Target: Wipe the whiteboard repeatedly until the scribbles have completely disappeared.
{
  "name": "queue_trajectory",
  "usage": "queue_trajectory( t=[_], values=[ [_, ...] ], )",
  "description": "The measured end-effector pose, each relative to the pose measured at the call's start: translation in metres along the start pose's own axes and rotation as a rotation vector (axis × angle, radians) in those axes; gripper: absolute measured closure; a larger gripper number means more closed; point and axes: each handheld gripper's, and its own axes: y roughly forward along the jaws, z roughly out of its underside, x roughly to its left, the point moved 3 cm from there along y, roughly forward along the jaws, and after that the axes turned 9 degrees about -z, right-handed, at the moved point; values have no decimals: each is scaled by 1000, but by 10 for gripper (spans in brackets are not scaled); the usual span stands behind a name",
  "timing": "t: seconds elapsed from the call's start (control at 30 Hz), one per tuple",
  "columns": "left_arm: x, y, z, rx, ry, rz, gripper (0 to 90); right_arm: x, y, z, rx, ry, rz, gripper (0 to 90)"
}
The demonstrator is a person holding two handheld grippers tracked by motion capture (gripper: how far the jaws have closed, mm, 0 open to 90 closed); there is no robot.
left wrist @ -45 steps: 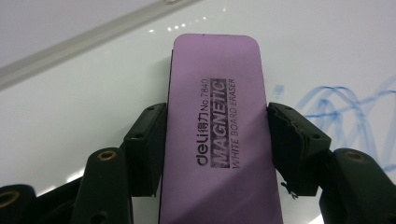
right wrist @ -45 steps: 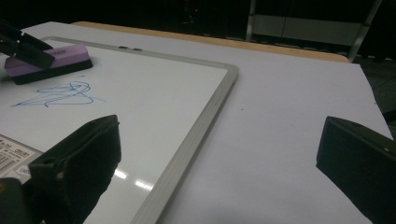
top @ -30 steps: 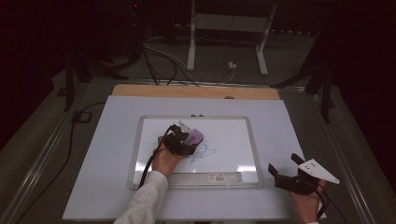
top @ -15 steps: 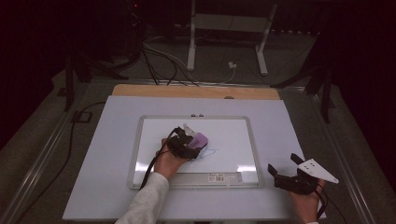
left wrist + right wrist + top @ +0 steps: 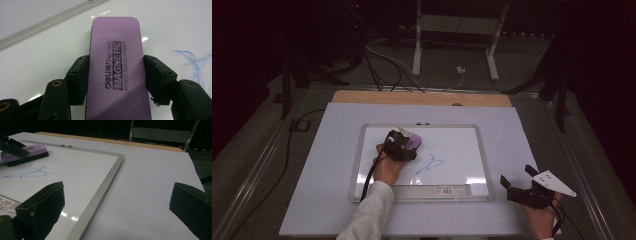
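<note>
Purple rectangular whiteboard eraser: purple top with black print, black underside
Silver-framed white board: glossy white, silver-grey frame
Scribble: blue lines
Desk: pale lavender-grey sheet, tan wooden edge at the back
Fingers: matte black
Sleeve: light grey

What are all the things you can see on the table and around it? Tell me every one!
Purple rectangular magnetic whiteboard eraser: one, purple with a black base, flat on the board, clamped between the left gripper's jaws.
White rectangular whiteboard with silver frame: one, middle of the table.
Blue marker scribble: one, blue, on the board, right of the eraser.
Barcode sticker: one, white, on the board's near edge.
Pale table sheet: one, under the board.
Wooden strip: one, tan, along the far edge.
White metal stand: one, on the floor beyond.
Left gripper: black, shut on the eraser.
Right gripper: black, open, at the table's right near corner.
</note>
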Motion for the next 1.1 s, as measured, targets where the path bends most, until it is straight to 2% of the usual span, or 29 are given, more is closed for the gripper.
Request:
queue_trajectory(
  t=[0.03,0.07,0.13,0.23,0.27,0.33,0.43,0.5,0.53,0.57,0.6,0.63,0.67,0.73,0.87,1.1],
  values=[
    [-5,-1,0,-3,27,-6,420,0,0,0,2,-1,-2,1],
    [-10,-3,0,-5,49,7,420,1,1,0,3,-2,-2,1],
    [-21,-6,0,-11,106,47,420,1,2,0,6,-3,-3,1],
    [-34,-10,2,-23,174,148,420,2,2,0,5,-8,-5,1],
    [-36,-10,2,-28,191,140,420,2,2,0,4,-7,-5,1],
    [-33,-9,1,-16,163,140,419,2,1,0,4,-5,-1,1],
    [-26,-5,-2,-9,122,6,419,1,0,0,5,0,4,1],
    [-18,-1,-3,-3,68,-81,418,0,0,1,11,3,13,1],
    [-15,0,-3,3,39,-109,418,-1,0,1,14,5,15,1],
    [-13,1,-3,11,16,-109,417,-1,0,1,13,11,18,2],
    [-14,2,-3,13,13,-113,416,-2,-1,1,11,14,18,1],
    [-15,1,-3,11,28,-120,415,-2,-1,1,10,15,19,1],
    [-16,1,-3,12,41,-108,416,-2,-1,1,10,17,18,1],
    [-15,0,-2,23,32,-38,416,-2,0,1,11,14,18,1],
    [-22,-4,0,25,64,-19,416,0,1,1,15,7,14,1],
    [-39,-15,10,8,115,37,416,0,1,1,15,9,14,1]
  ],
)
